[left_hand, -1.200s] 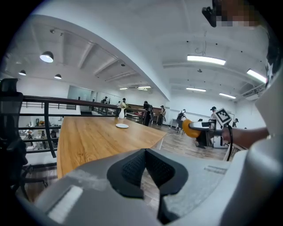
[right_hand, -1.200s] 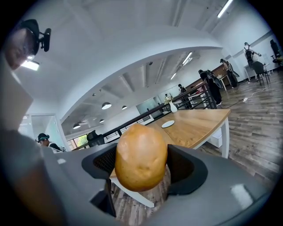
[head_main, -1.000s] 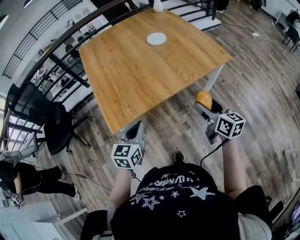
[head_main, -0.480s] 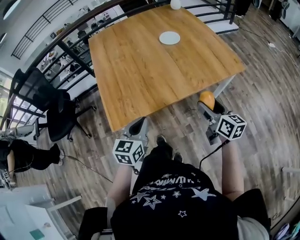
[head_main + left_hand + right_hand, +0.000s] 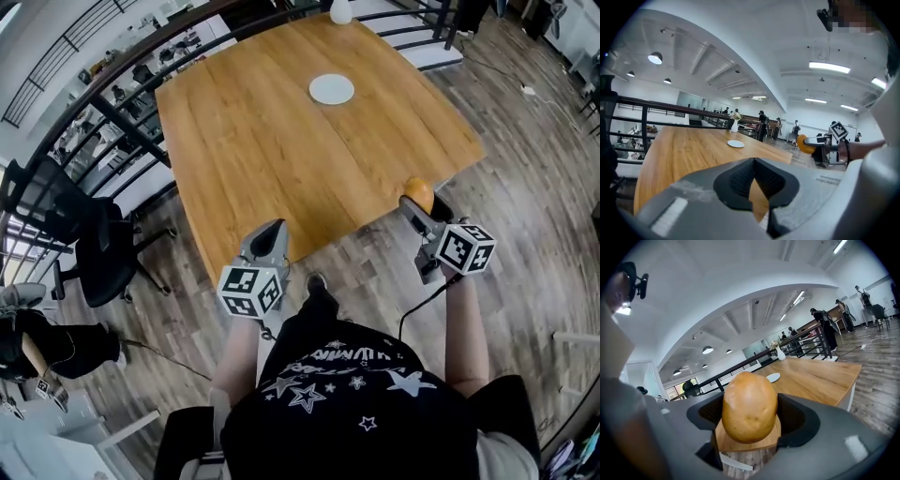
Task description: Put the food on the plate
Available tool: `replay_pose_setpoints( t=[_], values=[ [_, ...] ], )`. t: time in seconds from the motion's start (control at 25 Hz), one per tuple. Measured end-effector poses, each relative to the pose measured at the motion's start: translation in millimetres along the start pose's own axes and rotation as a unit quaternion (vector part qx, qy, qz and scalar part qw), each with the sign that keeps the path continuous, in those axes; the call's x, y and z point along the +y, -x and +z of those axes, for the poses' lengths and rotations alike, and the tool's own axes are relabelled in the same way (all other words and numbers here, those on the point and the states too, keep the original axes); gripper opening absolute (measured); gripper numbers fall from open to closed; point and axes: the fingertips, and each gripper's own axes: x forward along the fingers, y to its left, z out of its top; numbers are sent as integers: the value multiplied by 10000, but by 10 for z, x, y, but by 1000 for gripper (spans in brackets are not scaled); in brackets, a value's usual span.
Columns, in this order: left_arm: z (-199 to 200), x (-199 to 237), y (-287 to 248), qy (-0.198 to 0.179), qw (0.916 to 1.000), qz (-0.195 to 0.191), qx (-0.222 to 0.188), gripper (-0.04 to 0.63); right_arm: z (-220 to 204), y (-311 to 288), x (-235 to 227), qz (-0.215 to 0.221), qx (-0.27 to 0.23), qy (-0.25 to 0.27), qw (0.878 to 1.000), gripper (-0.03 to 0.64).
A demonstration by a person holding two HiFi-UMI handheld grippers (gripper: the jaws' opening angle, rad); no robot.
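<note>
A white plate (image 5: pixel 332 89) lies on the far part of the wooden table (image 5: pixel 253 150); it shows small in the left gripper view (image 5: pixel 736 144) and the right gripper view (image 5: pixel 773 377). My right gripper (image 5: pixel 415 202) is shut on a yellow-brown potato (image 5: pixel 418 192), held at the table's near right edge. The potato (image 5: pixel 749 406) fills the space between the jaws of that gripper (image 5: pixel 750 418). My left gripper (image 5: pixel 271 230) reaches the table's near edge, its pads (image 5: pixel 740 176) together with nothing between them. From the left gripper's view the potato (image 5: pixel 804 143) hangs off to the right.
A white vase (image 5: pixel 340 11) stands at the table's far edge. A black railing (image 5: pixel 112 112) runs along the left side, with a black chair (image 5: pixel 89 239) beside it. People stand in the distance (image 5: pixel 827 326). Wood floor surrounds the table.
Both grippers have moved forward to the table's near edge. The left one's tips now reach over the wood; the right one still carries the potato.
</note>
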Motion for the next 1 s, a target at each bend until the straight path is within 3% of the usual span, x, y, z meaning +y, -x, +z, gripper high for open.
replay_pose_setpoints(
  t=[0.44, 0.8, 1.0],
  values=[
    [547, 952, -557, 216, 9990, 64, -387, 2, 691, -1094, -61, -275, 46, 341, 9990, 351],
    [603, 1588, -689, 325, 9990, 150, -266, 2, 836, -1858, -15, -488, 145, 466, 9976, 351],
    [670, 1674, -836, 361, 9989, 158, -248, 2, 900, -2080, -123, -568, 369, 684, 9954, 351]
  ],
)
